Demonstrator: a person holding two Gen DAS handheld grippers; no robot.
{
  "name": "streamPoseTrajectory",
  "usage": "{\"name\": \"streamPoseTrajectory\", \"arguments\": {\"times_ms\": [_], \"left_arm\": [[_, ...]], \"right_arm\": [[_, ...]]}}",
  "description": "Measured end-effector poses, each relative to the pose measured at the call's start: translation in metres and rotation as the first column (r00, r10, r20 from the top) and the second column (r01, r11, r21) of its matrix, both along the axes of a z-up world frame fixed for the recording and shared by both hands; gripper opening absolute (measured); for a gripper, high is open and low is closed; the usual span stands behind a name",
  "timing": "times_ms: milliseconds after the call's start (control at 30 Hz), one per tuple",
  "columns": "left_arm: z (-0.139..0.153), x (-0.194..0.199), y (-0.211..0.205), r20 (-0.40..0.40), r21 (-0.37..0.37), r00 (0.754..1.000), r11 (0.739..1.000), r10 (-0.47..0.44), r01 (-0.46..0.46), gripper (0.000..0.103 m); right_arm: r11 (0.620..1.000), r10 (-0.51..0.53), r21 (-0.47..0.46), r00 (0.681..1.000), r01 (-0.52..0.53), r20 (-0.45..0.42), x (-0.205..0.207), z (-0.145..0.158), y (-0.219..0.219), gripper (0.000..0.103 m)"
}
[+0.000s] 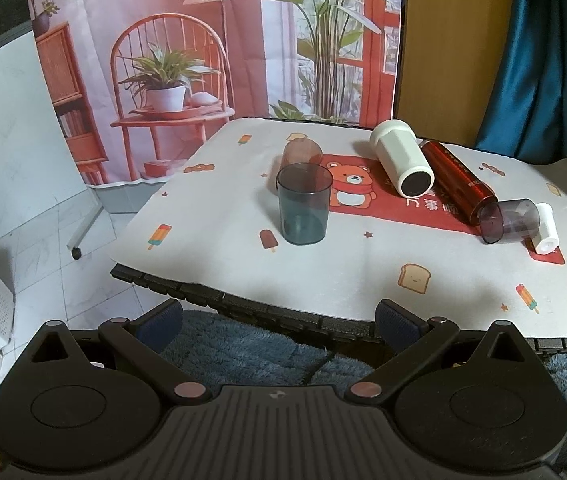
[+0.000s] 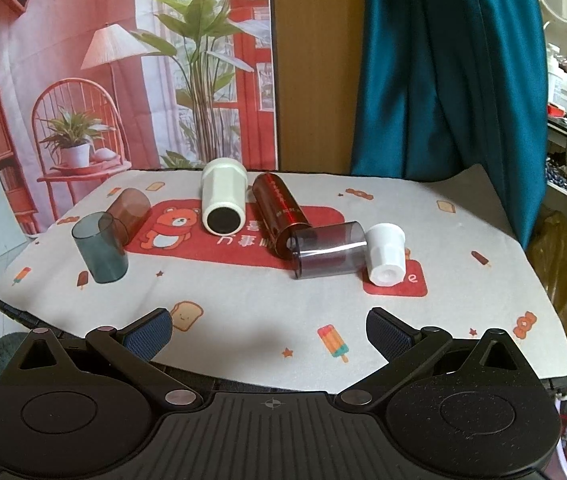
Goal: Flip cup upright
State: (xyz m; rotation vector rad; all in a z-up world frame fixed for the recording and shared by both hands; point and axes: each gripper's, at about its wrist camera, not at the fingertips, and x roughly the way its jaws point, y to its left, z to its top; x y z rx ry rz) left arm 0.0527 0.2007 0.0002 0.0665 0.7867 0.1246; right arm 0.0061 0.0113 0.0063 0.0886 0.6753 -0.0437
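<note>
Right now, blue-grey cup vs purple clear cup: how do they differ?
Pose: the blue-grey cup stands upright, mouth up; the purple clear cup lies on its side.
Contact: the blue-grey cup stands just in front of the toppled brown cup; the purple clear cup lies between the red bottle and the small white cup.
Tint: one blue-grey, one purplish.
Shared: both see-through tumblers on the tablecloth, neither gripped.

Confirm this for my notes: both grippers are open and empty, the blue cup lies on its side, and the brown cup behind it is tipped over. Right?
Not quite. The blue cup stands upright with its mouth up, as the left wrist view shows. The rest holds: the brown cup behind it lies tipped over, and the left gripper and right gripper are both open and empty.
</note>
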Motion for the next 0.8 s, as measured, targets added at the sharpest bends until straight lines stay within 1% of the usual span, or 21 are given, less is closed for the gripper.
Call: {"name": "streamPoseTrajectory", "arguments": {"times_ms": [800], "left_arm": [[0.0045, -0.0030, 0.0010, 0.027, -0.004, 1.000, 1.000, 0.000, 0.000, 0.103]], "right_arm": [[1.000, -0.001, 0.006, 1.000, 0.001, -0.005, 0.0000, -0.0029, -0.0010, 0.103]]}}
